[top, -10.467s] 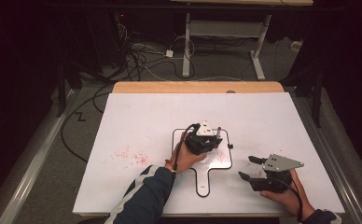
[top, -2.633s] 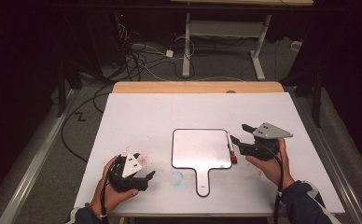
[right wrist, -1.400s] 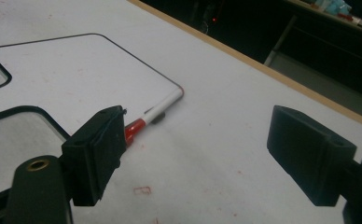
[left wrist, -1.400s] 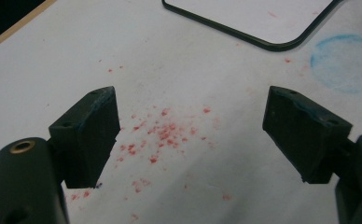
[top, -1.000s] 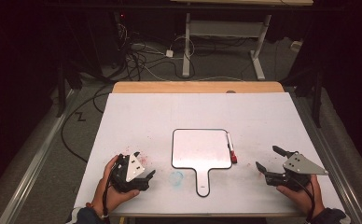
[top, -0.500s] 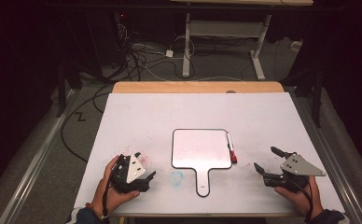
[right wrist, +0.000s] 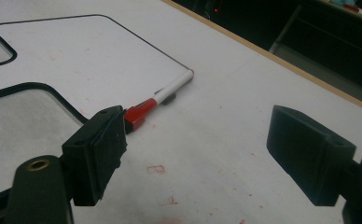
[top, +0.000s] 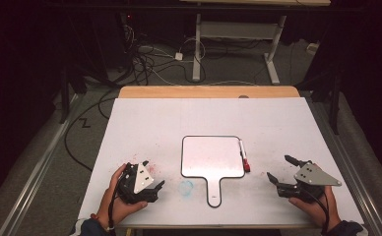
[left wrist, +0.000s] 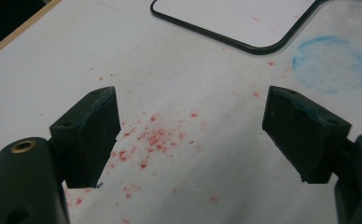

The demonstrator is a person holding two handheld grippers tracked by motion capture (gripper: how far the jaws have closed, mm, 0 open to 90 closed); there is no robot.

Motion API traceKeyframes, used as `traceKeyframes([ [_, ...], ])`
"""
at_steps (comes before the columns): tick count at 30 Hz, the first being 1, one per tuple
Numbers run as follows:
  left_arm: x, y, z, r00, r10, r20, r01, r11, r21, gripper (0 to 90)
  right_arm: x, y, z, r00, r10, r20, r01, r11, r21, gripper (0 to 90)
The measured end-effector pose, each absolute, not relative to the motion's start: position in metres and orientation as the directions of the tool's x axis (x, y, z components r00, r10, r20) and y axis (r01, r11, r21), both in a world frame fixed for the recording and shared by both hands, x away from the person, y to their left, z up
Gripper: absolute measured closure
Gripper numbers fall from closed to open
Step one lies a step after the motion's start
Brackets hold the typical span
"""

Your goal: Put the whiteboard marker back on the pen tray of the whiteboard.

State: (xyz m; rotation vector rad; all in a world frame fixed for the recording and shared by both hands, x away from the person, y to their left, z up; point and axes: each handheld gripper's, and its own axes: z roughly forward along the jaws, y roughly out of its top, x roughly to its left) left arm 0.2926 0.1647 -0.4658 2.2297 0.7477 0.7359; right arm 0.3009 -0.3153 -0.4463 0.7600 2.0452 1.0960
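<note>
From above your side of the table (top: 144, 128), the high view looks forward and down, taking in the whole top and the floor beyond. The left gripper view rides low over the near-left corner, looking close along its jaws toward the board (left wrist: 244, 18). The right gripper view sits just as low at the near right, facing the marker (right wrist: 163, 100) on the board's edge. You see that board (top: 212, 156) and marker (top: 243, 155) in the high view too; both gripper views share the board.
</note>
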Motion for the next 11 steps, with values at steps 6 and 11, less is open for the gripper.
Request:
traceKeyframes([
  [6, 0.2932, 0.1637, -0.4661, 0.681, 0.673, 0.289, 0.304, -0.618, 0.725, 18.3, 0.3005, -0.3146, -0.4467, -0.592, 0.749, -0.298, 0.17, 0.478, 0.862, 20.7],
  [11, 0.2952, 0.1628, -0.4668, 0.684, 0.671, 0.286, 0.307, -0.621, 0.721, 18.3, 0.3019, -0.316, -0.4474, -0.591, 0.752, -0.293, 0.174, 0.473, 0.864, 20.7],
])
